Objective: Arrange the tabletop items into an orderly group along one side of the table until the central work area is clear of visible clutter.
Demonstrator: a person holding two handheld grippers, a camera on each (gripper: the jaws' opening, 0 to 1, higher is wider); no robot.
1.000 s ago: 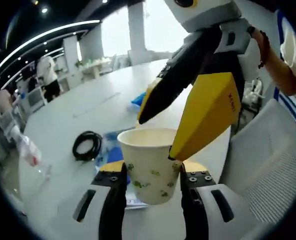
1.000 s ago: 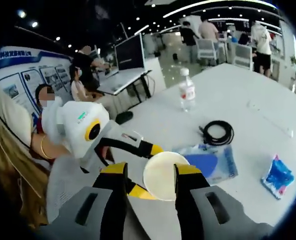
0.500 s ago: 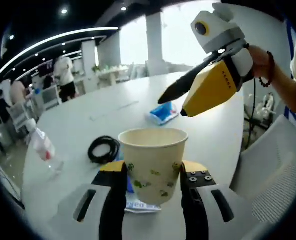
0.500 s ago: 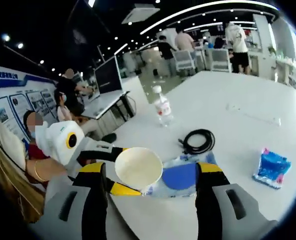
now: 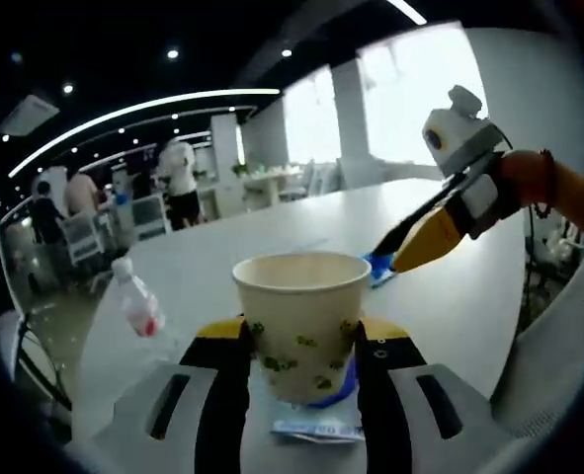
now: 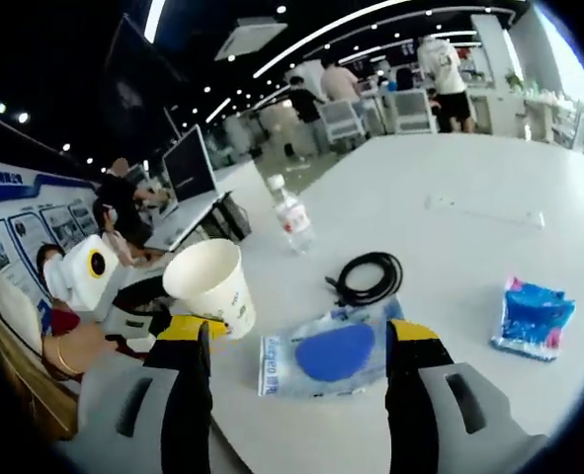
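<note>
A: Working left to right, what's out on the worktop (image 6: 450, 168)?

B: In the right gripper view, the cup (image 6: 212, 286) is at the near edge, clamped in the left hand-held gripper (image 6: 178, 321) and lifted. Then a bottle (image 6: 290, 219) toward the far side, a coiled cable (image 6: 369, 276), a clear pouch (image 6: 323, 351) with a blue pad inside, and a blue packet (image 6: 532, 314) nearest the right edge.

A: And the right hand-held gripper (image 6: 293, 370)?

B: Jaws spread wide, nothing between them, hanging over the pouch.

A: How should the cup go down?

B: Keep it upright and level. I'd set it flat near one edge, beside wherever the group is forming, and only let go once the base is touching. Don't squeeze harder; a paper wall would likely buckle.

A: What does the cup look like close up?

B: In the left gripper view the cup (image 5: 299, 321) is cream paper with small green leaf prints, rolled rim, tapering down. It sits between the jaws of the left hand-held gripper (image 5: 299, 360), gripped at the lower wall. It looks empty from the right gripper view, though I can't see the bottom.
</note>
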